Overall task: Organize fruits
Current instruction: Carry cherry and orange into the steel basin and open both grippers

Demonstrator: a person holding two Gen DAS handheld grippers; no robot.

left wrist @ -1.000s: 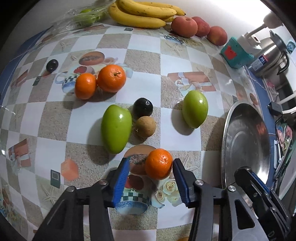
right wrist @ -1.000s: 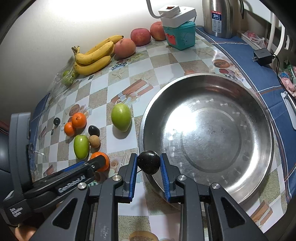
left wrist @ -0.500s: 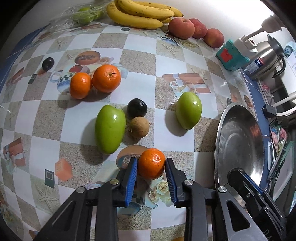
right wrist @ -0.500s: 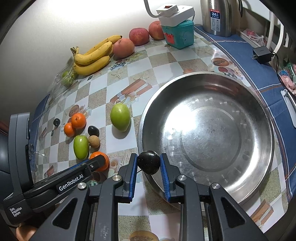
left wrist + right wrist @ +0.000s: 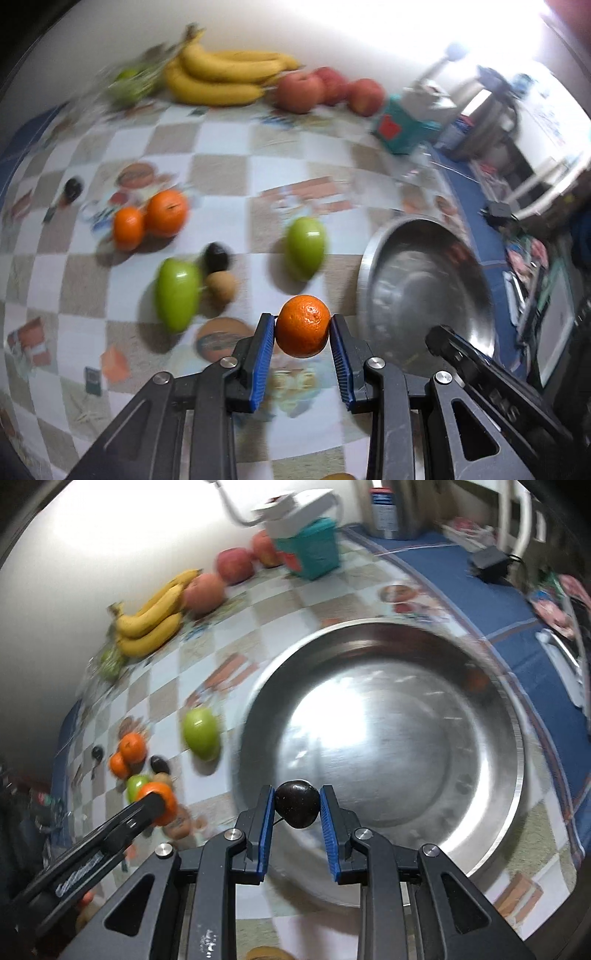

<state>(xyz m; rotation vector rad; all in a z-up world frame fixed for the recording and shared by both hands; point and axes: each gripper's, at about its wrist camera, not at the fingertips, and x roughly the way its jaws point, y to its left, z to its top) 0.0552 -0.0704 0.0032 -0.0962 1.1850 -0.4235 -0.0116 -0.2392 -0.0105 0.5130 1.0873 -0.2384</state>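
My left gripper (image 5: 303, 326) is shut on a small orange (image 5: 303, 325) and holds it off the checked tablecloth. My right gripper (image 5: 297, 805) is shut on a dark round fruit (image 5: 296, 804) above the near rim of the big steel bowl (image 5: 480, 812), whose inside holds nothing. In the left wrist view the steel bowl (image 5: 373, 273) lies to the right. On the cloth lie two green mangoes (image 5: 177, 293) (image 5: 306, 245), two more oranges (image 5: 166, 212), a dark fruit (image 5: 216, 256), a brown round fruit (image 5: 221, 286) and a small dark fruit (image 5: 72, 186).
Bananas (image 5: 221, 75), several reddish apples (image 5: 325, 88) and a bag of green fruit (image 5: 129, 83) line the far wall. A teal box (image 5: 314, 550) with a white plug and a steel kettle (image 5: 476, 122) stand at the back right. Clutter lies on the blue cloth (image 5: 517, 627) beyond the bowl.
My left gripper closed on the orange and lifted it off the cloth. My right gripper, still holding the dark fruit, has shifted over the bowl's near rim.
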